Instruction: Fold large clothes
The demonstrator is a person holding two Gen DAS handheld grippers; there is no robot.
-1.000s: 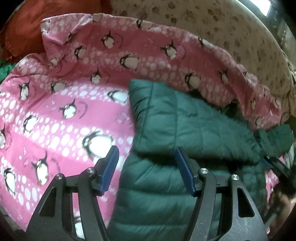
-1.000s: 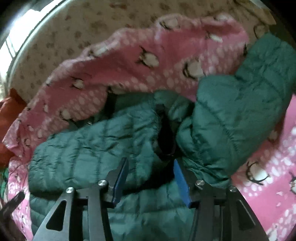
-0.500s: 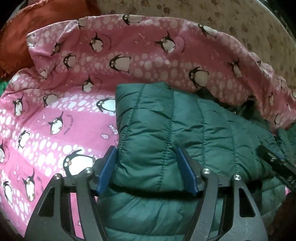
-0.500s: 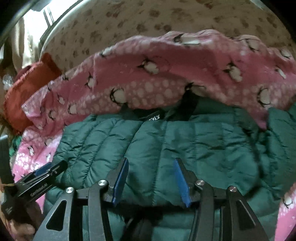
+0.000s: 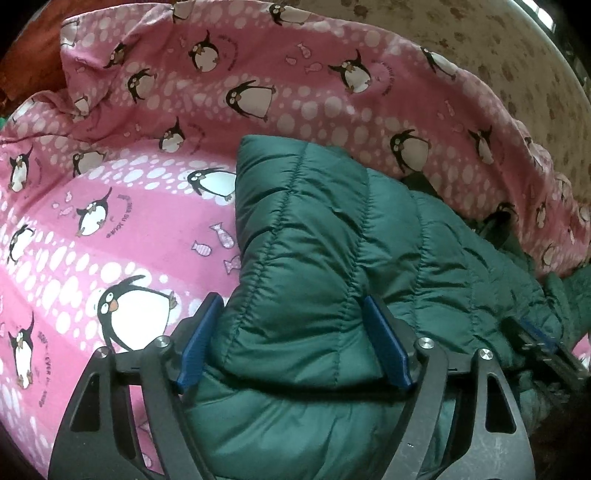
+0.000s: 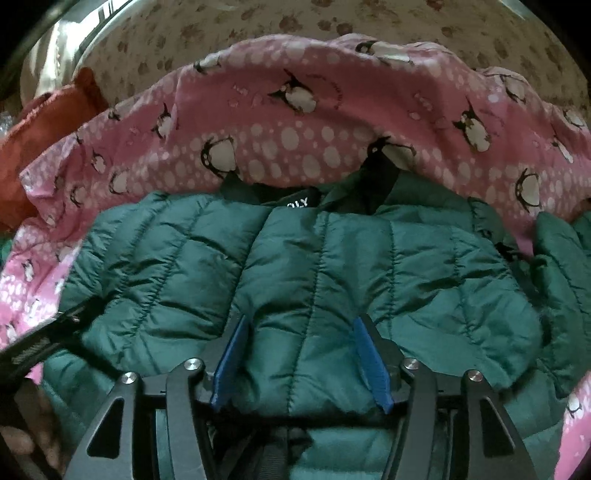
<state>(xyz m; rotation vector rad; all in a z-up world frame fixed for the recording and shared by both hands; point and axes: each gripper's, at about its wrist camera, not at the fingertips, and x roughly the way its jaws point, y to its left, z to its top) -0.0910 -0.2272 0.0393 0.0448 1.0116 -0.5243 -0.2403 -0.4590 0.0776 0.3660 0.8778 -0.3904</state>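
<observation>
A dark green quilted puffer jacket (image 5: 325,236) lies on a pink penguin-print sheet (image 5: 110,206). Its lower part is folded up over the body, with the fold edge near both grippers. My left gripper (image 5: 291,332) is open, with the folded jacket's left end bulging between its blue pads. My right gripper (image 6: 301,354) is open too and straddles the middle of the folded jacket (image 6: 295,266). The black collar with a label (image 6: 295,199) lies at the far edge. A loose green sleeve (image 6: 565,280) lies at the right.
The pink sheet (image 6: 295,122) is bunched up behind the jacket. A beige paw-print cover (image 6: 258,33) lies beyond it. An orange-red cushion (image 6: 40,133) sits at the far left. The right gripper's tip shows in the left wrist view (image 5: 539,347).
Both grippers moved forward and down over the folded jacket. The right wrist view swung left from the sleeve to the jacket body. The jacket now fills the space between both pairs of pads.
</observation>
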